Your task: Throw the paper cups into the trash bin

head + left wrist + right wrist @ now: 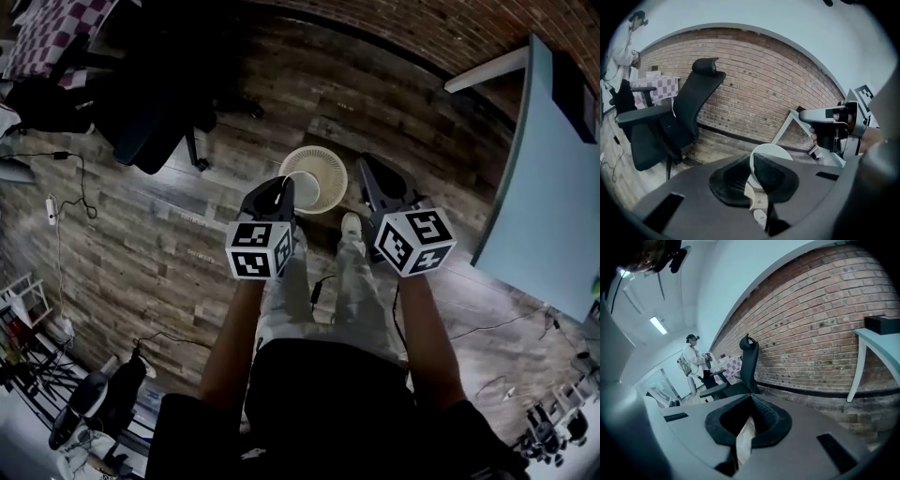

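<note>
The person stood on a plank floor (187, 234), a gripper in each hand, both held out over the feet. The left gripper (753, 161) was clamped on the wall of a white paper cup (772, 149), one jaw inside the rim and one outside, with the cup's mouth turned toward the far side. From the head view the cup lay over the left part of the mouth of a pale round bin (321, 148), which stood on the floor just beyond the person's shoes. The right gripper (750, 398) hung just to the right of the bin, its jaws pressed together at the tips with nothing between them; only floor showed through the gap lower down. A black chair (670, 126) stood to the far left, before a brick wall (759, 79). A light table (544, 206) stood at the right. Another person (693, 363) stood well apart, far off down the room.
</note>
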